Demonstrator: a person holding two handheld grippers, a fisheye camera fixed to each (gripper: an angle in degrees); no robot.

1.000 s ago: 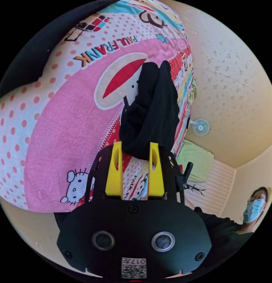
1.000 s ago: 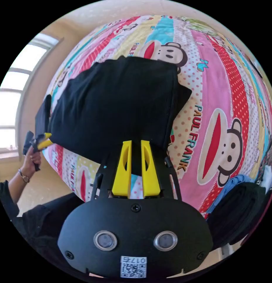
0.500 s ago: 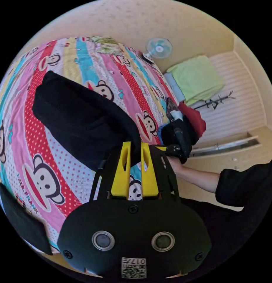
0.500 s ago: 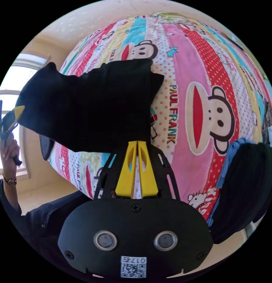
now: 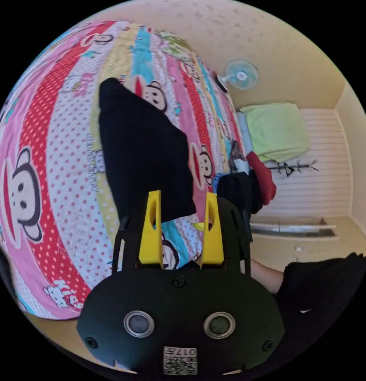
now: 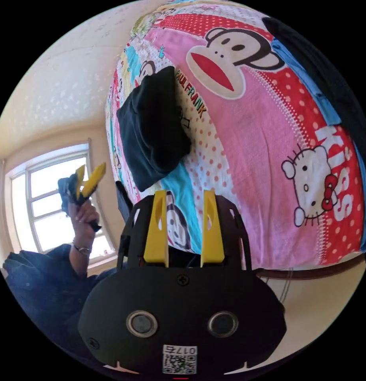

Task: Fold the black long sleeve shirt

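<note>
The black long sleeve shirt [image 5: 143,154] lies folded into a compact rectangle on the cartoon-print bedspread [image 5: 52,158]. In the left gripper view, my left gripper [image 5: 182,194] is open, its yellow jaws wide apart at the shirt's near edge and not pressing it. In the right gripper view, my right gripper [image 6: 184,192] is open too, a short way off the shirt [image 6: 153,127]. That view also has the left gripper [image 6: 91,166], held up in a hand in front of the window with its jaws apart.
A pile of black, red and blue clothes [image 5: 250,186] sits at the bed's edge, also seen as black and blue clothes [image 6: 309,51]. A fan [image 5: 240,75] and a green cloth [image 5: 276,131] stand by the wall. A window [image 6: 44,210] is behind the person's arm.
Both grippers were shut on the lifted shirt. They have since opened and drawn back, and the shirt now lies folded on the bed. Both cameras swung.
</note>
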